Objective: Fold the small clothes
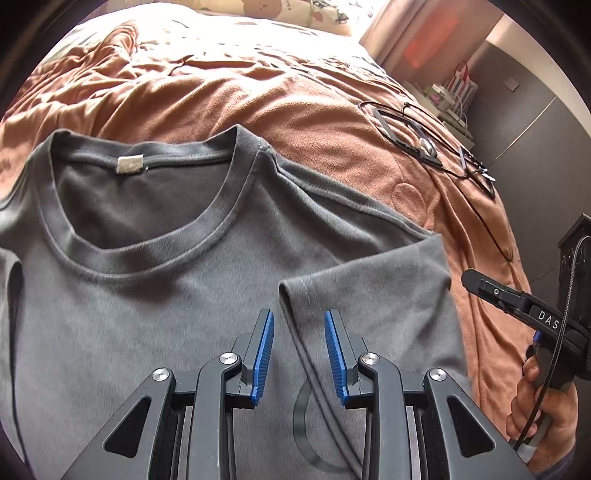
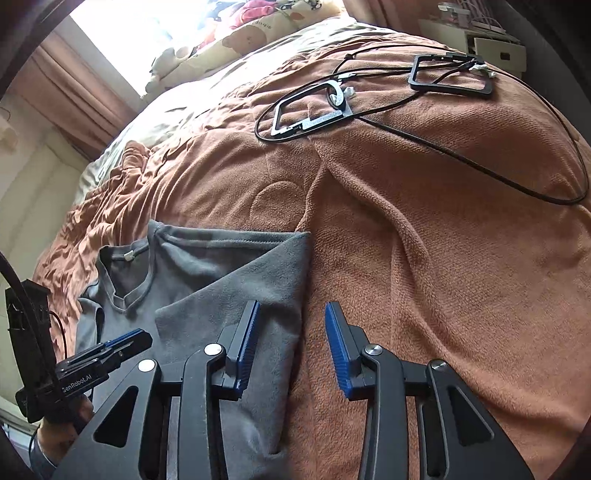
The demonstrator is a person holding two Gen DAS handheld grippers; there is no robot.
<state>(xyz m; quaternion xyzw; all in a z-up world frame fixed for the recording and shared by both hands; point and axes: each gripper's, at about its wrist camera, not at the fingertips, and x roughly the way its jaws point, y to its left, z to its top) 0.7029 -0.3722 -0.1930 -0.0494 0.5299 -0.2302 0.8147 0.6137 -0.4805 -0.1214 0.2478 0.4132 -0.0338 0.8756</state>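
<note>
A grey T-shirt (image 1: pixel 147 295) lies front up on an orange blanket (image 1: pixel 295 92), neckline (image 1: pixel 155 254) towards the far side. Its right side is folded in, so the sleeve (image 1: pixel 369 288) rests across the chest. My left gripper (image 1: pixel 298 314) hovers open over that sleeve's hem, the blue pads apart and pressing nothing. In the right wrist view, my right gripper (image 2: pixel 293 332) is open above the shirt's (image 2: pixel 207 280) folded right edge, one finger over cloth, the other over blanket (image 2: pixel 443 258). Each gripper shows at the edge of the other's view (image 1: pixel 471 278) (image 2: pixel 144 338), held by a hand.
Black cables with two flat frames (image 2: pixel 314 110) (image 2: pixel 450 74) lie on the blanket beyond the shirt, seen in the left wrist view as cables (image 1: pixel 424 144) too. Printed pillows (image 2: pixel 251 33) sit at the head of the bed. A white bedside unit (image 2: pixel 480 40) stands past the bed's edge.
</note>
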